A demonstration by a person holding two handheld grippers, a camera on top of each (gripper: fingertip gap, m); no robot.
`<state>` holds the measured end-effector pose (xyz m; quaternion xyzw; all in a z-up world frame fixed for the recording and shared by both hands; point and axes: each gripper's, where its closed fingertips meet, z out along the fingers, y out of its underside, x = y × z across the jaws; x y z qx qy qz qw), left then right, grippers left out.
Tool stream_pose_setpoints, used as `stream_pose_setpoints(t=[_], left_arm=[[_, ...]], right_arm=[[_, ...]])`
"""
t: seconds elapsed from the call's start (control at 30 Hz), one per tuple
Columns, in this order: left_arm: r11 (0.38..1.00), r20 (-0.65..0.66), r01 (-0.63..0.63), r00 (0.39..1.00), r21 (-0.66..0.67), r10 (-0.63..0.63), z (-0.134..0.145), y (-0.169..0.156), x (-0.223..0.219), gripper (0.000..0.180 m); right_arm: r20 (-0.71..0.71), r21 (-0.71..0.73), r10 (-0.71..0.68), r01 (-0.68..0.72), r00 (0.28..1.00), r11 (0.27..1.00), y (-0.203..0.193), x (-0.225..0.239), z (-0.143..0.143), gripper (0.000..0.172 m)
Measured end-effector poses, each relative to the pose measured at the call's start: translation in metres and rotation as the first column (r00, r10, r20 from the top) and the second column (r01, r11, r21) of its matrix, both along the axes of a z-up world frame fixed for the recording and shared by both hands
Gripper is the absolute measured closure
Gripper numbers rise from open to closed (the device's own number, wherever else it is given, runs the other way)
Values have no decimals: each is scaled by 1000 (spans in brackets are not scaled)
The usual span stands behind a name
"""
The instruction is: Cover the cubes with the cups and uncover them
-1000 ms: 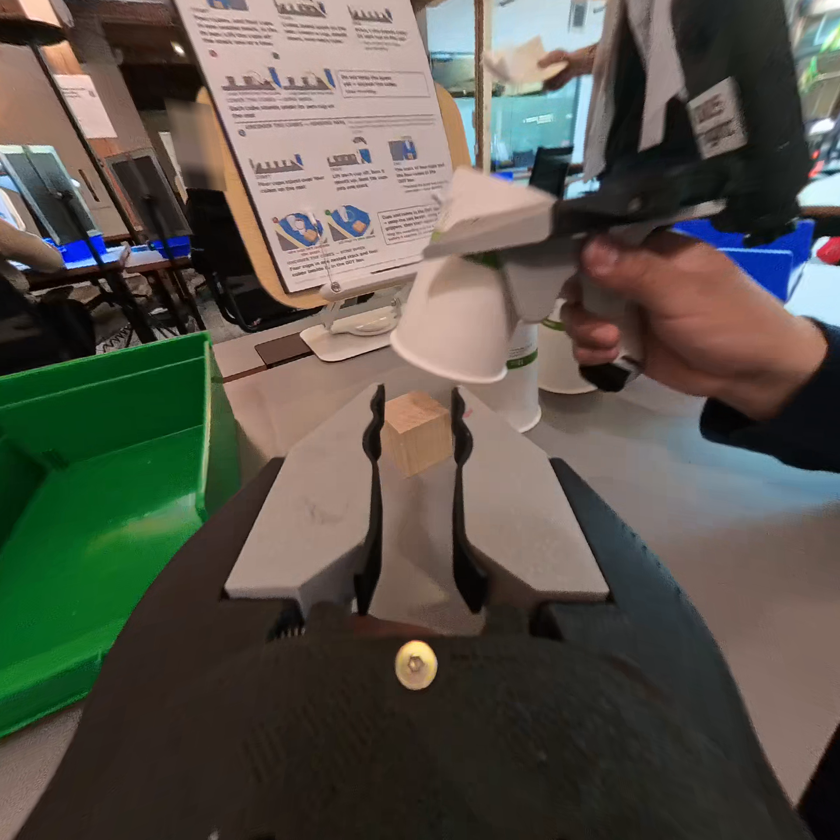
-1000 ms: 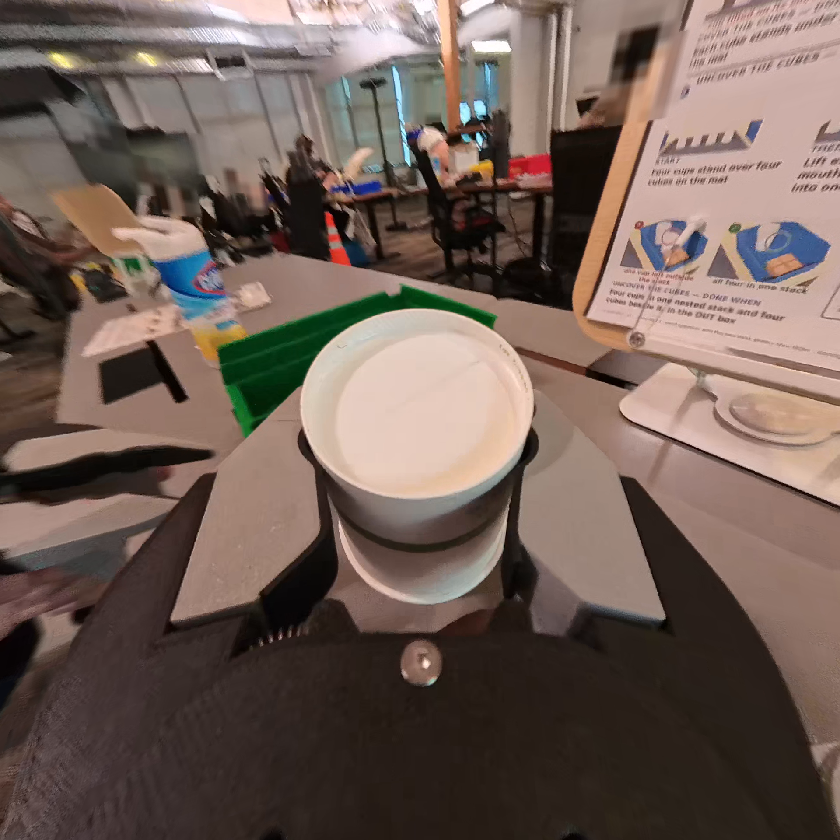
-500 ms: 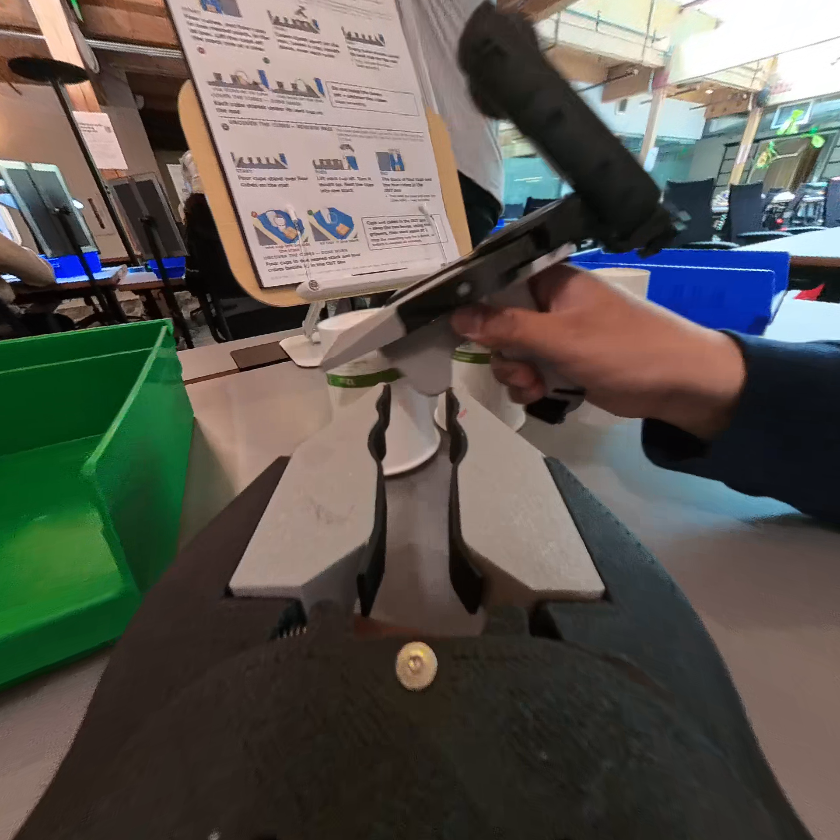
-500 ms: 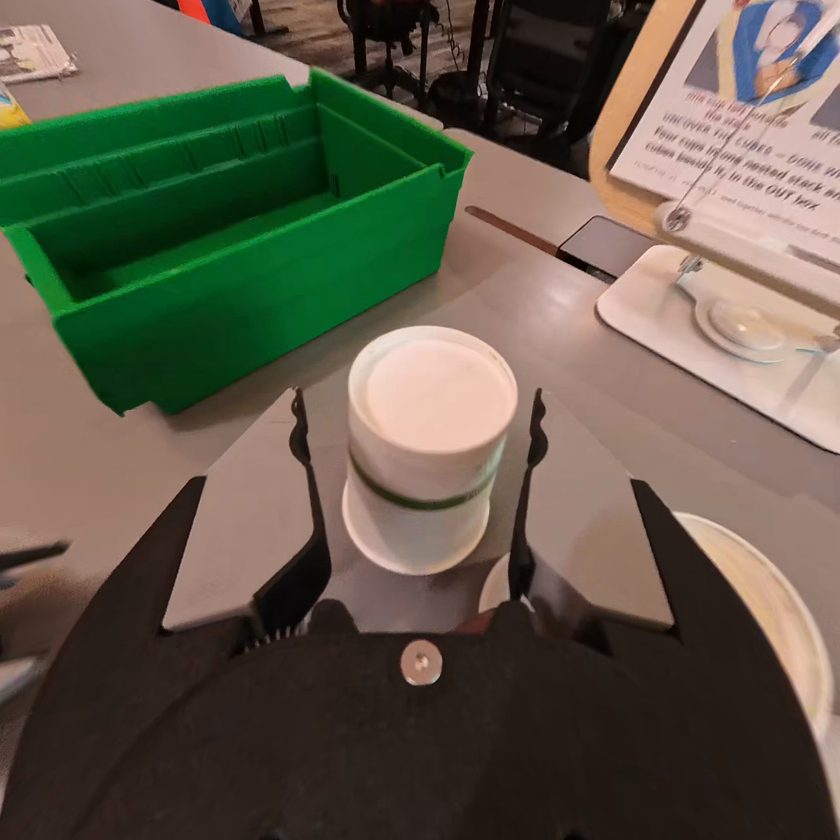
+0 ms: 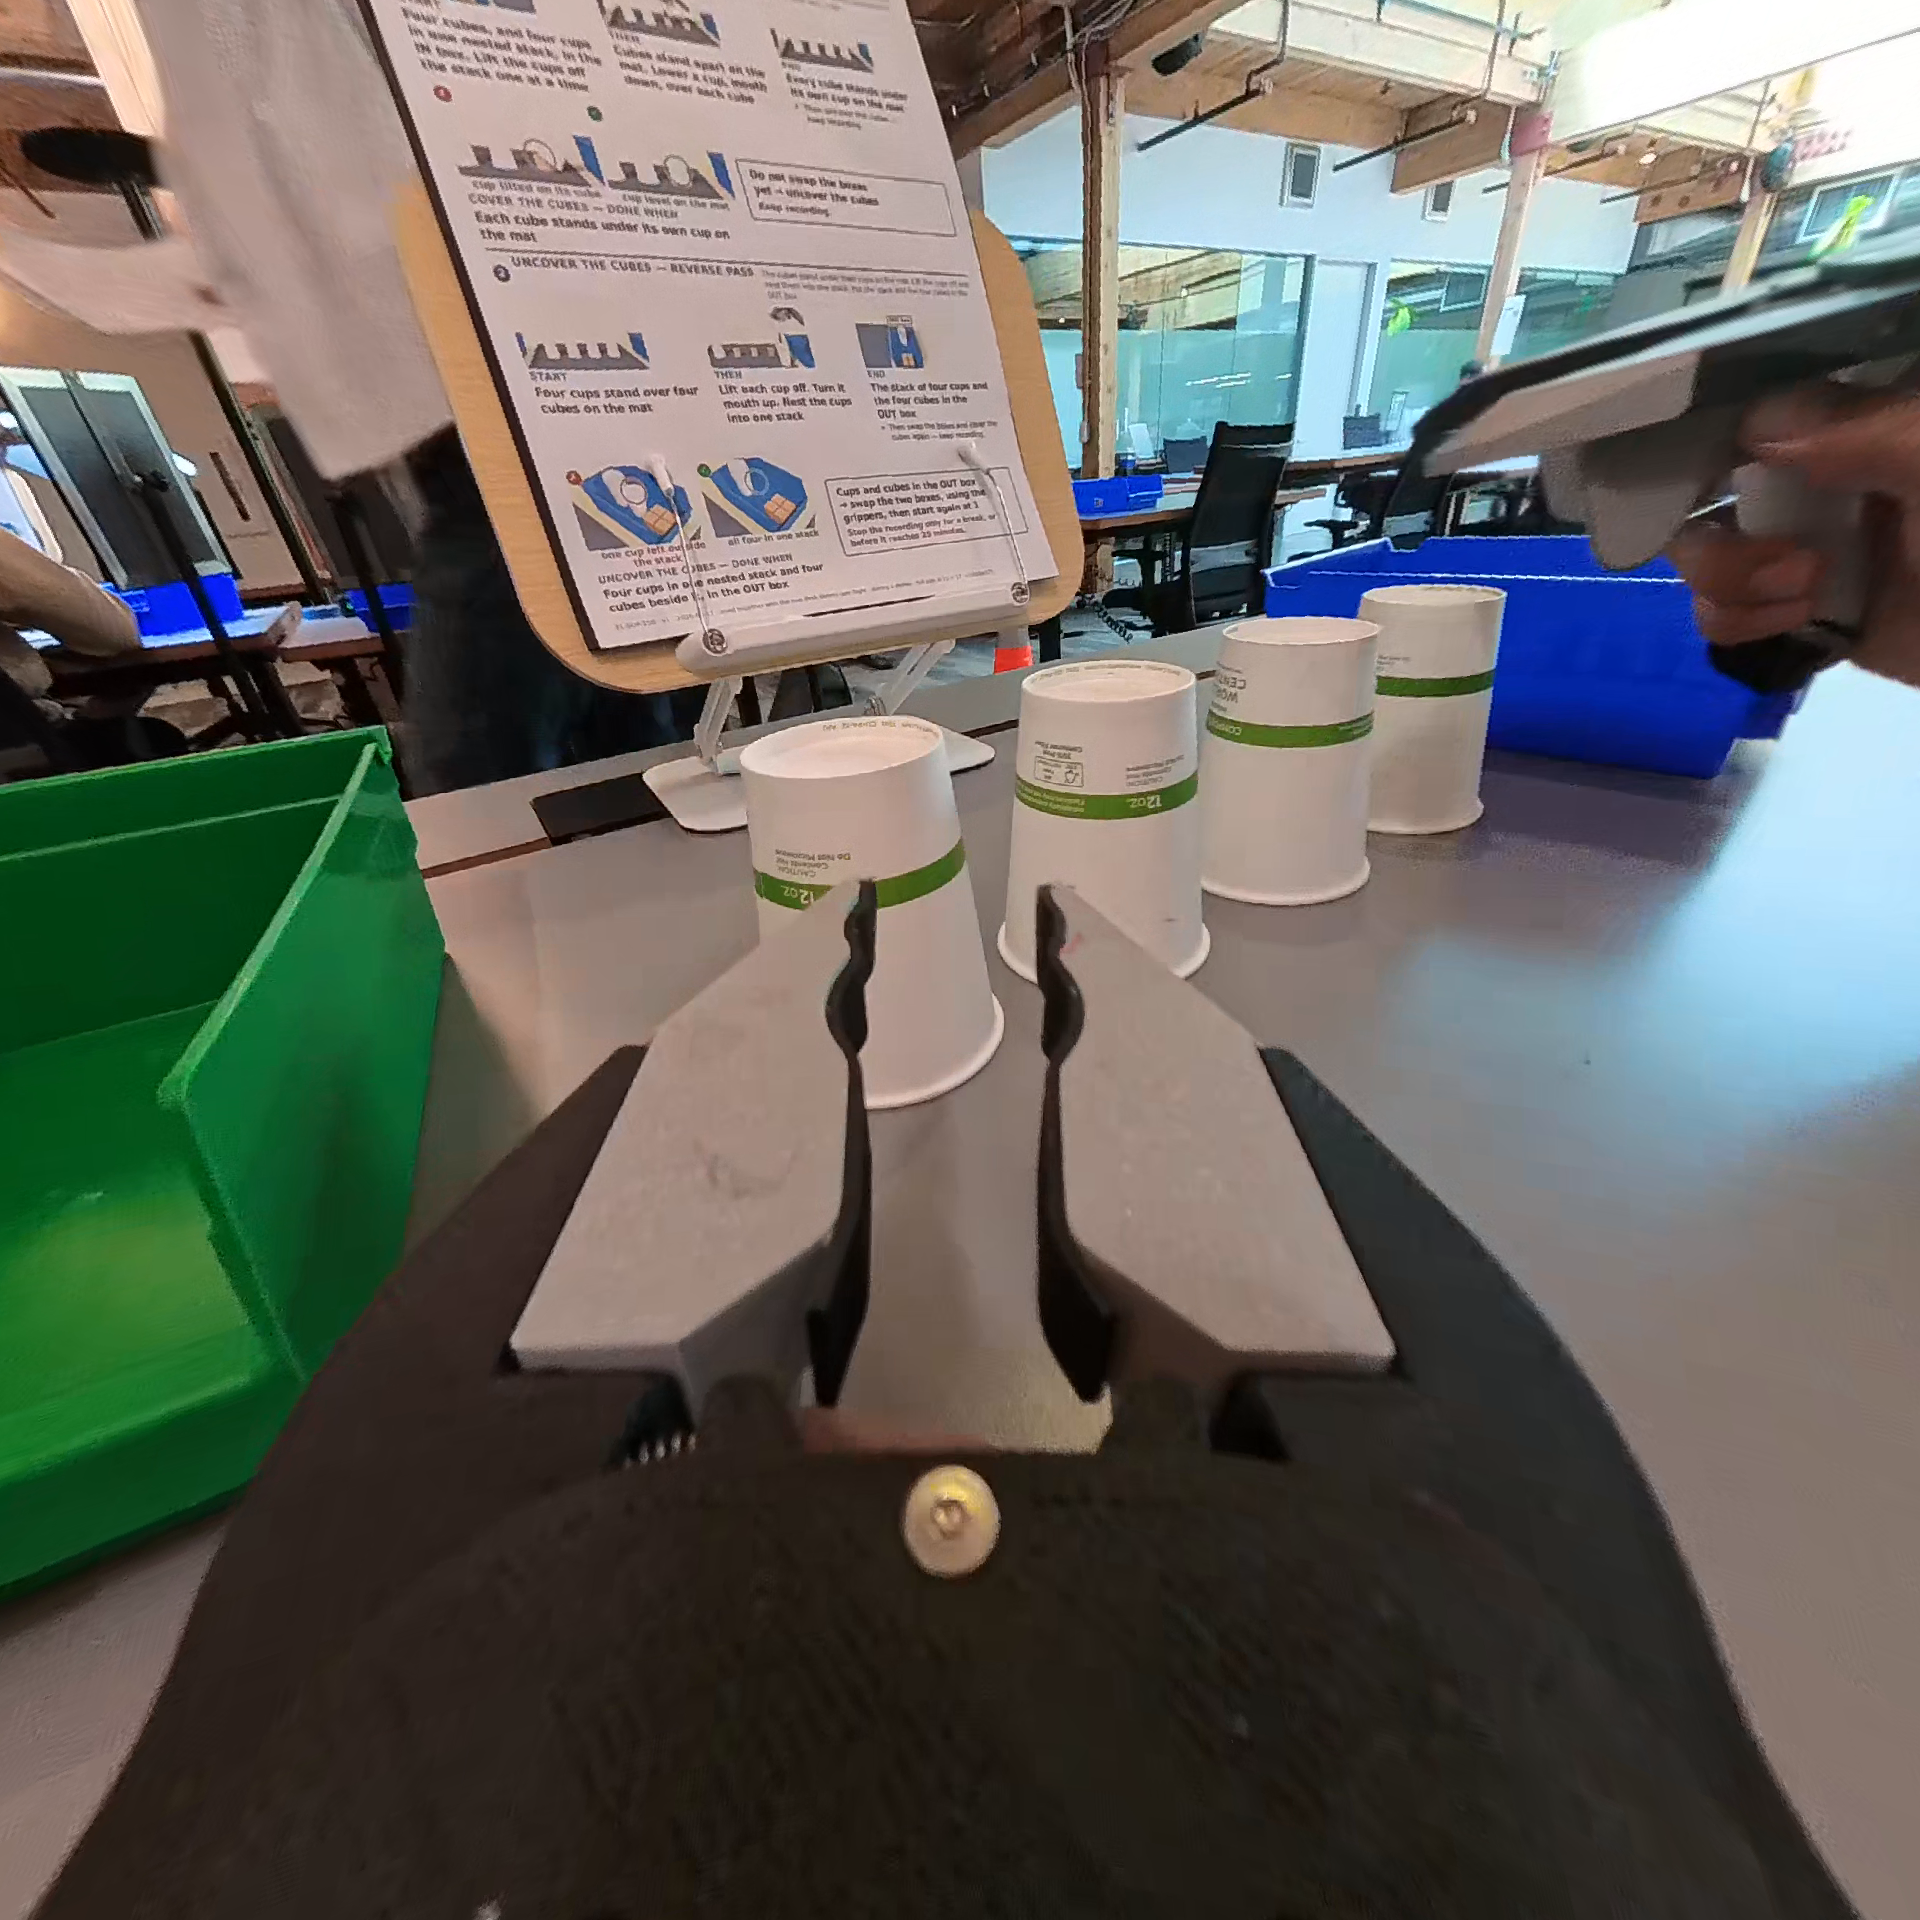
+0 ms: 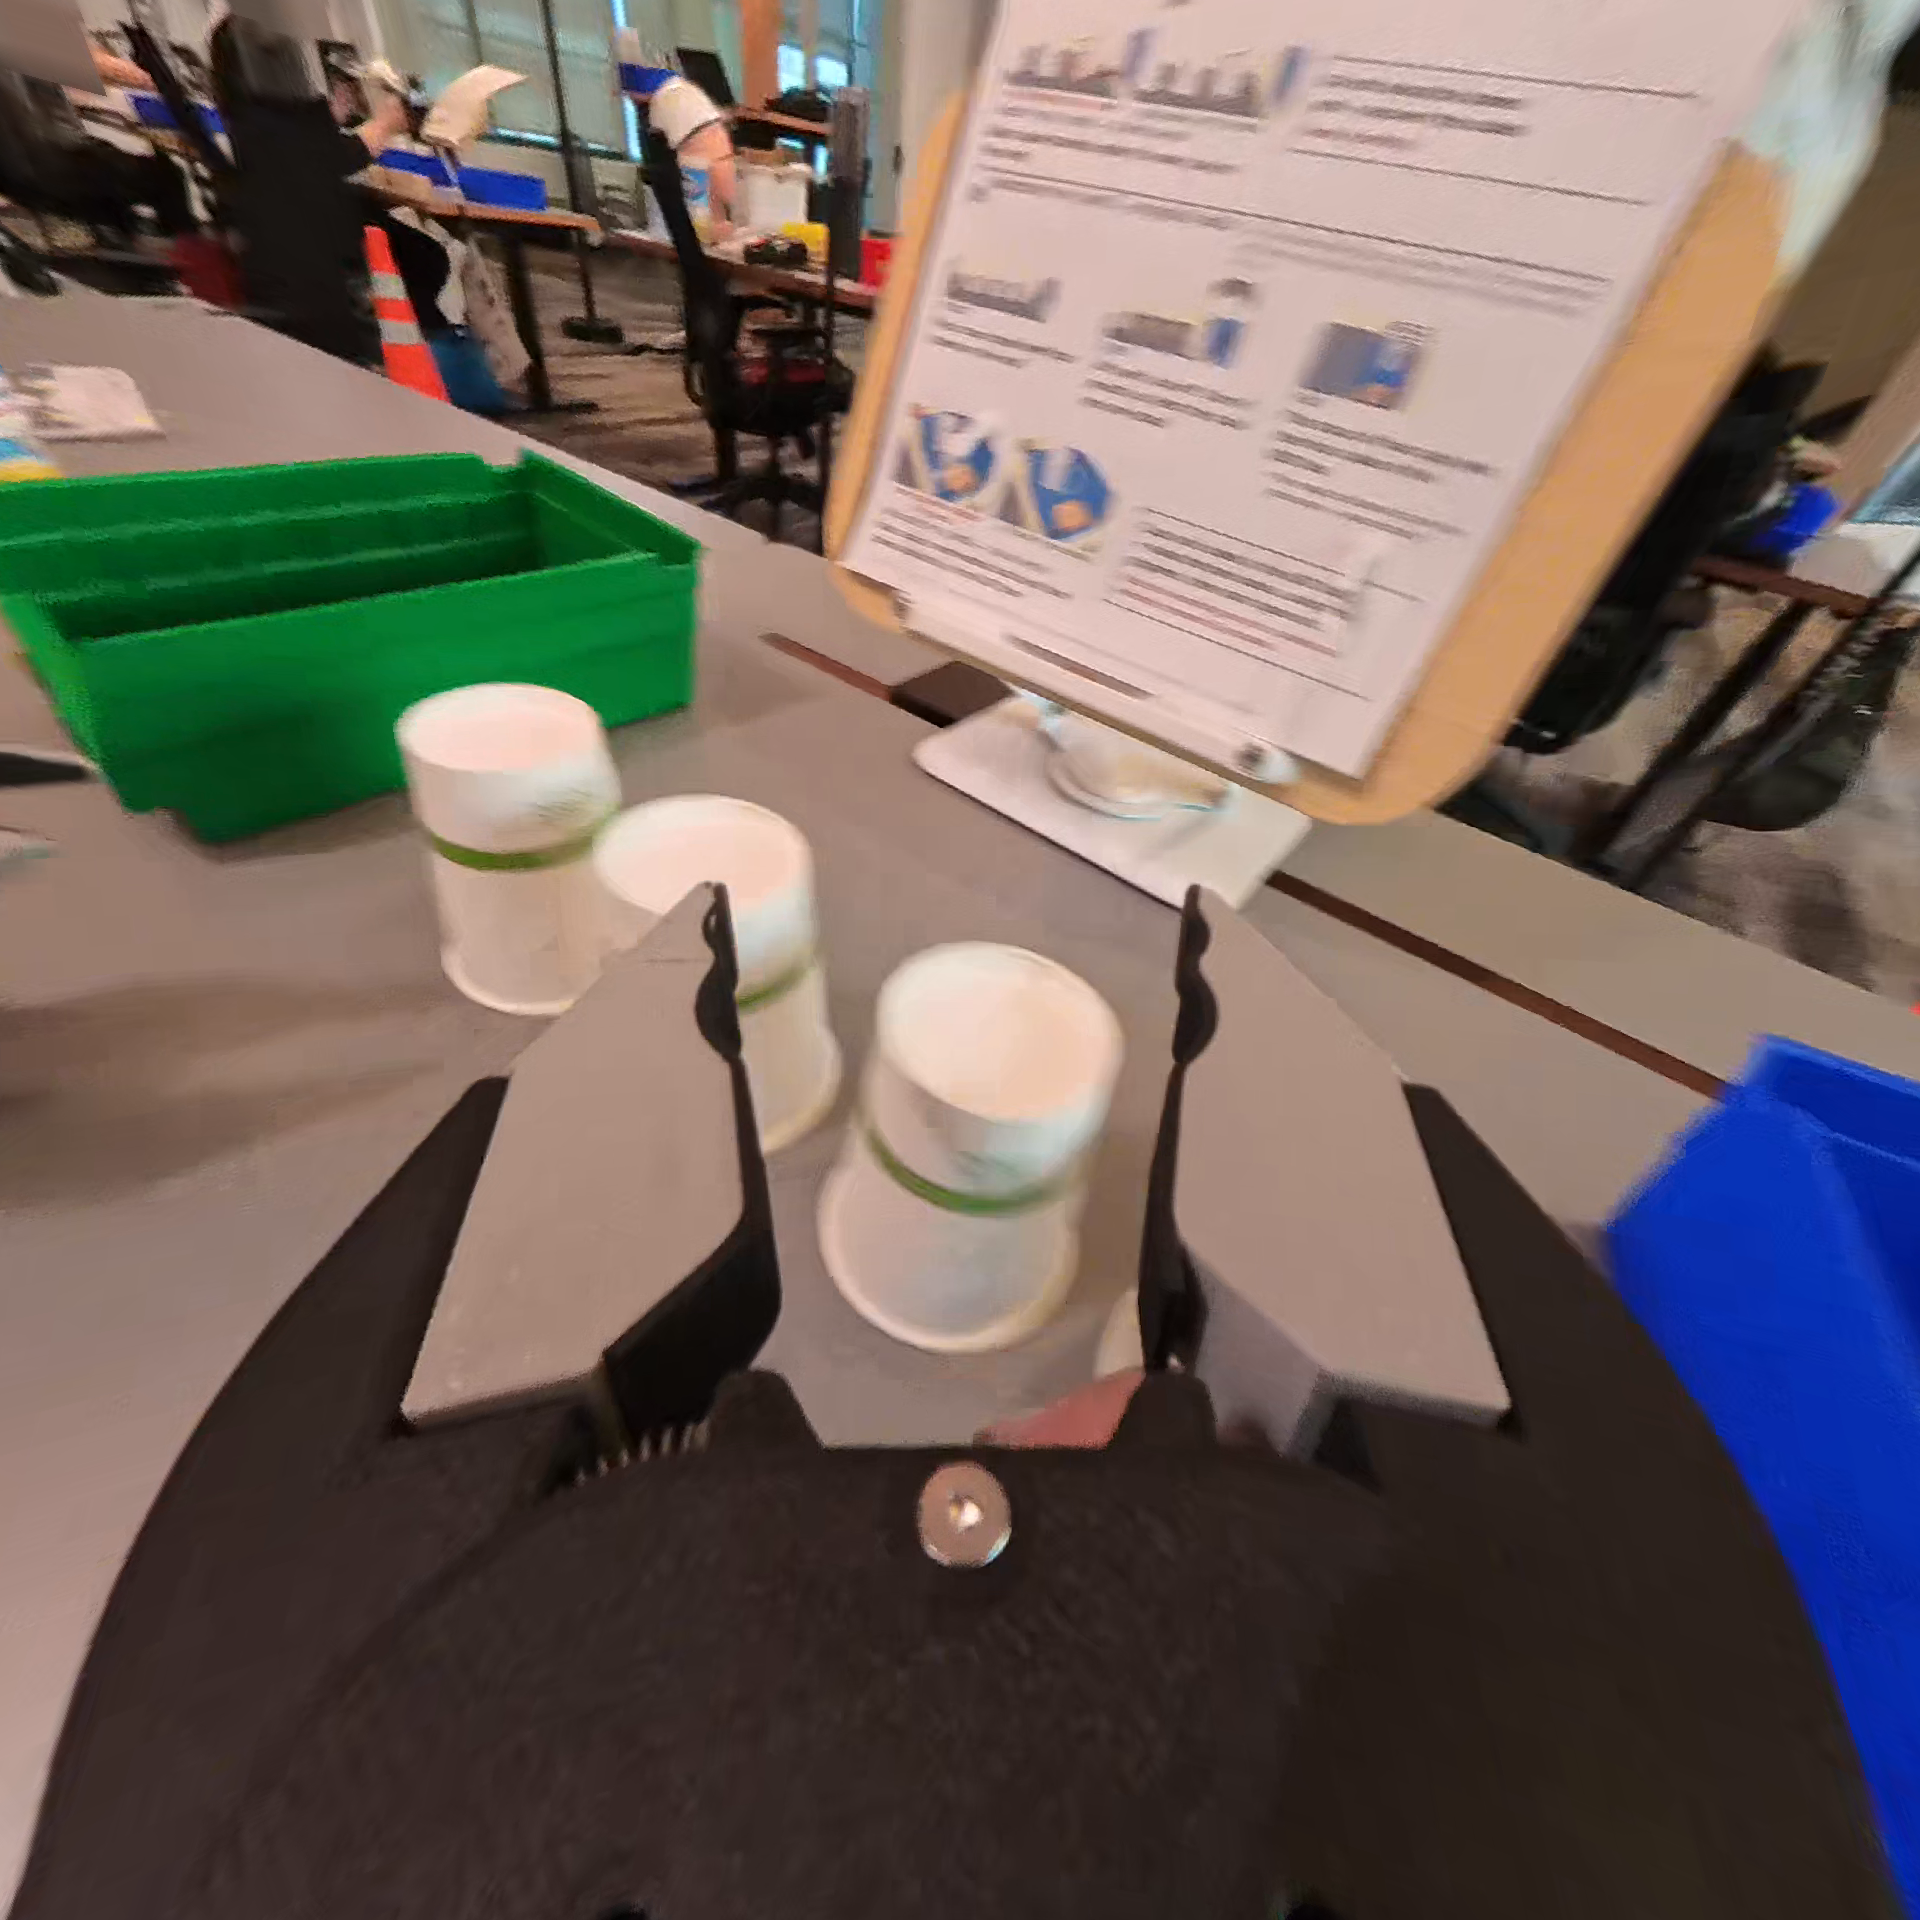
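Left gripper (image 5: 951,914) is hovering over the grey table (image 5: 1558,1143), fingers a narrow gap apart, gripping nothing. The nearest cup (image 5: 873,914) is sitting upside down just beyond the tips, partly behind the left finger (image 5: 769,1039), not touched. Past the right fingertip, the second cup (image 5: 1107,821), third cup (image 5: 1288,758) and fourth cup (image 5: 1434,707) are standing in a row running away to the right, all mouth-down, white with a green band. No cubes are showing. Green bin (image 5: 208,1039) is sitting left of the gripper, blue bin (image 5: 1579,644) behind the far end of the row, instruction board (image 5: 727,343) on its stand beyond the cups.

Right gripper (image 6: 951,914) is spread wide, gripping nothing, hanging above the row. One inverted cup (image 6: 977,1143) is showing below and between the fingers with clear gaps on both sides; whether it's the row's third cup, cannot tell. Another cup (image 6: 769,935) is partly behind its left finger (image 6: 623,1122), a further one (image 6: 499,842) beyond that, towards the green bin. A hand (image 5: 1797,582) is holding this gripper at the right edge of the left view.
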<state>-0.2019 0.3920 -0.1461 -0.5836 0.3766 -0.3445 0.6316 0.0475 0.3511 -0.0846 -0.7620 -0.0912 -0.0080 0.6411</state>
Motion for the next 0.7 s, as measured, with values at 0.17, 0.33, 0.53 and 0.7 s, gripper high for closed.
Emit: stream_pose_setpoints(t=[0.17, 0.33, 0.53, 0.7], left_arm=[[997, -117, 77, 990, -24, -79, -11, -5, 27, 138], [955, -218, 294, 931, -31, -293, 2, -40, 81, 128], [822, -94, 528, 826, -212, -555, 6, -79, 133, 129], [807, -152, 532, 802, -256, -577, -20, -91, 143, 129]], right_arm=[[48, -54, 7, -5, 999, 999, -26, 73, -19, 93], [176, -136, 74, -50, 982, 989, -31, 89, -33, 114], [236, -351, 175, -84, 956, 932, -21, 88, -72, 134], [258, -365, 156, -53, 953, 930, -17, 93, -74, 163]])
